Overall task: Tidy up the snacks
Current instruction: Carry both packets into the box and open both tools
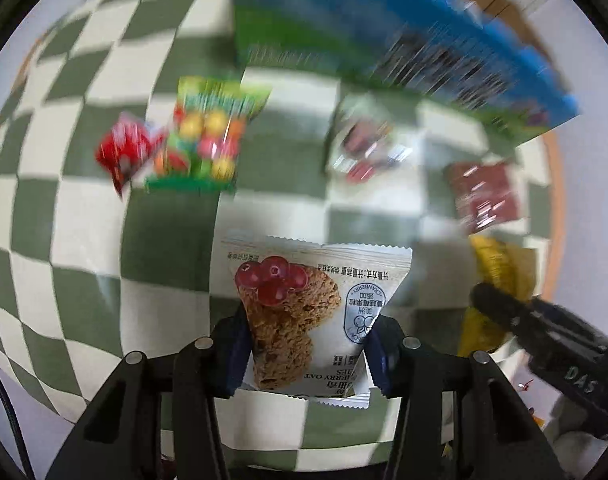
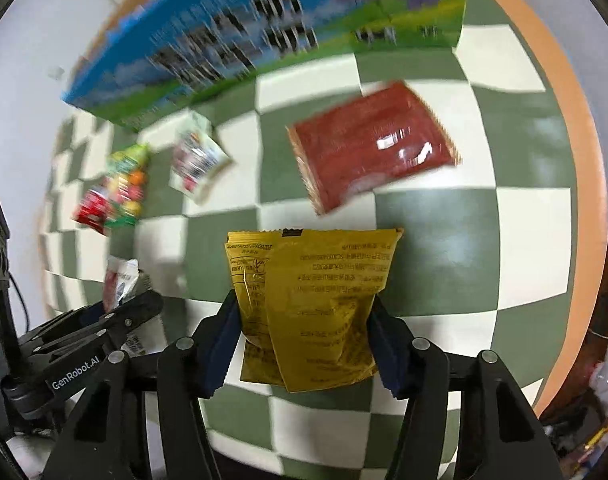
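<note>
While both packets are being carried above the checkered cloth (image 2: 435,256), the left gripper (image 1: 307,352) is clamping a cranberry oat packet (image 1: 304,312) and the right gripper (image 2: 304,340) is gripping a yellow packet (image 2: 319,304) — transport appears under way. The blue box (image 2: 232,40) is standing beyond them; next, seemingly, each packet needs carrying to the box — destination unconfirmed.

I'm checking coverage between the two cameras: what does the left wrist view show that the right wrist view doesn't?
Only the left wrist view shows the cranberry oat cookie packet's printed front, clamped in the left gripper. Only the right wrist view shows the yellow packet's printed back, clamped in the right gripper. Both show the blue box, dark red packet, candy bag and checkered cloth.
</note>
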### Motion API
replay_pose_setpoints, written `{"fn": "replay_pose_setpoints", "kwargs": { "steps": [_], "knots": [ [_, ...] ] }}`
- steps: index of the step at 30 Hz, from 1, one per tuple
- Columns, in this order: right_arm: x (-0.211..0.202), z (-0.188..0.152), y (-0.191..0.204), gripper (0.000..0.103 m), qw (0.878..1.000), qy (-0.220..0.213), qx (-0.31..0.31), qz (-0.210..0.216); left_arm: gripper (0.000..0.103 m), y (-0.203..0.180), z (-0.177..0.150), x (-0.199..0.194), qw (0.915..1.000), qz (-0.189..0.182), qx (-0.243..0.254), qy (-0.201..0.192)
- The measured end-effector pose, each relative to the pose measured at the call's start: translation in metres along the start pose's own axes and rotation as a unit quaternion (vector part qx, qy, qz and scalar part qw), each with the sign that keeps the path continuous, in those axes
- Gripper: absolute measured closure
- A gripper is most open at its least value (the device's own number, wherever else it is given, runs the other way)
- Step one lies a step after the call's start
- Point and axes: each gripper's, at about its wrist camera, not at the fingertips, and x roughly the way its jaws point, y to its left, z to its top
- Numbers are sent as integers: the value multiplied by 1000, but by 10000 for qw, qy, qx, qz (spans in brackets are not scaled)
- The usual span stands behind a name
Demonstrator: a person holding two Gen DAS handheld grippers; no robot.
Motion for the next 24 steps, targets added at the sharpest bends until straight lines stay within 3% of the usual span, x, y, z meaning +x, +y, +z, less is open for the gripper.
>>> {"fn": "replay_pose_setpoints", "kwargs": {
  "steps": [7,10,14,16,24],
  "knots": [
    [-75,36,16,42,9968,-523,-22,609,57,-30,52,-91,9957,-648,149,-648],
    [-102,62,29,42,9925,-828,-108,887,57,-41,89,-110,9941,-703,261,-782],
    [-121,105,45,41,9896,-1156,-274,814,57,-54,146,-109,9952,-353,386,-826],
    [-125,130,49,41,9891,-1253,-313,707,57,-53,172,-101,9966,-201,459,-656],
    [-87,214,57,41,9933,-1074,-221,378,57,-35,257,-49,9974,535,467,-95]
  ]
}}
